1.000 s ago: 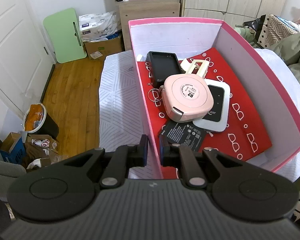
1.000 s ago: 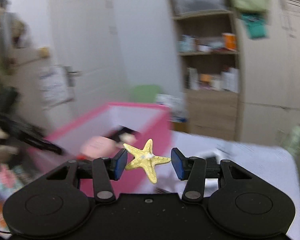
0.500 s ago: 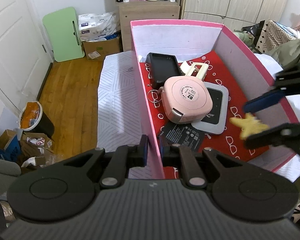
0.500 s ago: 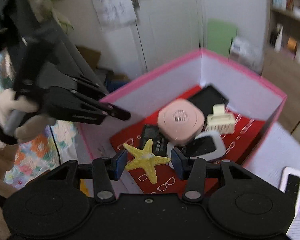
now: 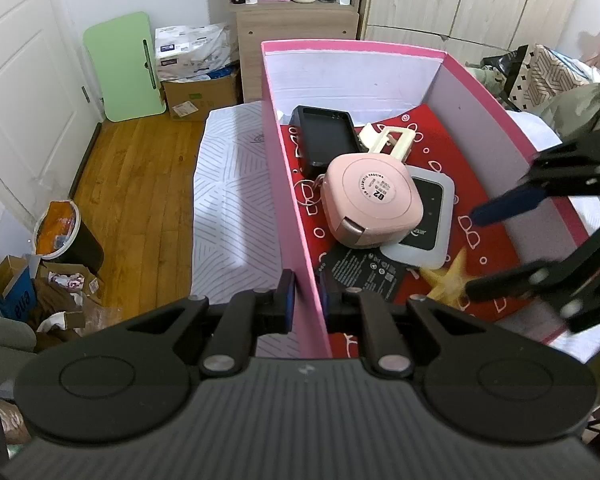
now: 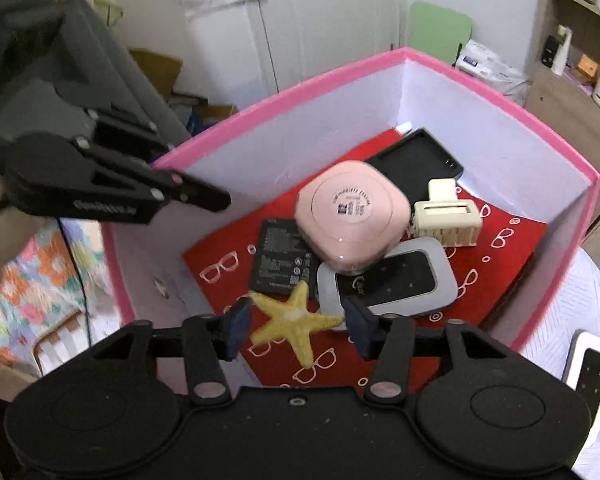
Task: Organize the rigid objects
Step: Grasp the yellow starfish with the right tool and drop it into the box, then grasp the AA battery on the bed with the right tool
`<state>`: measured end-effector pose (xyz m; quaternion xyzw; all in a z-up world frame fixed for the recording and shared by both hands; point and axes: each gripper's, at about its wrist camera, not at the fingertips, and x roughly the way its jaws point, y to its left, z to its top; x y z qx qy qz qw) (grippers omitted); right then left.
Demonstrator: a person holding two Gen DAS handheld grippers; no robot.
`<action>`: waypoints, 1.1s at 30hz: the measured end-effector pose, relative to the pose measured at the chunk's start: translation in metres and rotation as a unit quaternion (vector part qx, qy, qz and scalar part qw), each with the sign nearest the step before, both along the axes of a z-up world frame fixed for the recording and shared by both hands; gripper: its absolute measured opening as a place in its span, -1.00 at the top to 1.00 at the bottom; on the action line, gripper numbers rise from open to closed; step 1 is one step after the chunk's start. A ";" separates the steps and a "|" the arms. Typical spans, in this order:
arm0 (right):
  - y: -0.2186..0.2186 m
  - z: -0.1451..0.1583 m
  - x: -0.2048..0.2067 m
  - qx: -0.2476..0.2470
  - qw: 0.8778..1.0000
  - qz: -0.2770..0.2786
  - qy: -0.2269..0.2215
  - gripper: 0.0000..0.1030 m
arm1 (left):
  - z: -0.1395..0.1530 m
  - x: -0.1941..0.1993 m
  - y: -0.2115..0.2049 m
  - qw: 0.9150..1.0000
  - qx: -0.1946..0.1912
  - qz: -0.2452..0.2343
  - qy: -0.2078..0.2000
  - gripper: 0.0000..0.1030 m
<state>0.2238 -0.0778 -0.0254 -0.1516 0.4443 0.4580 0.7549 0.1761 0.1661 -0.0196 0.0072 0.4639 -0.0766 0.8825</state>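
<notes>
Opening over the box, the right claw [image 6: 296,326] is spreading its 2 blue pads [image 6: 236,326] away from the yellow starfish-shaped figurine [image 6: 294,322], which sits between them with a gap showing on both sides, low over the red glasses-printed lining [image 6: 220,268] of the pink-rimmed cardboard box [image 6: 400,54]. From here the risk, as I judge it, is the landing: the starfish's arms reach toward the black rectangular battery [image 6: 282,258] and the grey rounded pocket device [image 6: 388,278], so it may settle tilted across their edges instead of flat on the lining. A starfish arm could also catch a pad as the claw pulls back and get dragged toward the near wall. Above the grey device, the pink rounded-square case [image 6: 350,216] rests half on it and could slide if bumped. Across the box, the left claw [image 5: 306,304] is pinched on the pink side wall [image 5: 288,208]; letting go early, or a tug from it, would shift the box under the release. Outside, a white oblong gadget [image 6: 590,364] lies on the patterned cloth.
</notes>
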 end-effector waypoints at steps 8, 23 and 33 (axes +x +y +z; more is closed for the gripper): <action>-0.067 0.043 -0.020 0.118 0.991 -0.062 -0.027 -0.25 | 0.000 0.000 -0.002 1.000 0.001 0.004 0.000 0.78; -0.182 -0.045 -0.024 0.147 0.961 -0.225 -0.065 -0.24 | -0.001 -0.001 -0.002 1.000 -0.002 0.004 -0.001 0.78; -0.140 -0.063 -0.003 0.035 0.979 -0.111 -0.170 0.07 | -0.001 -0.001 0.002 1.000 -0.016 0.013 -0.003 0.77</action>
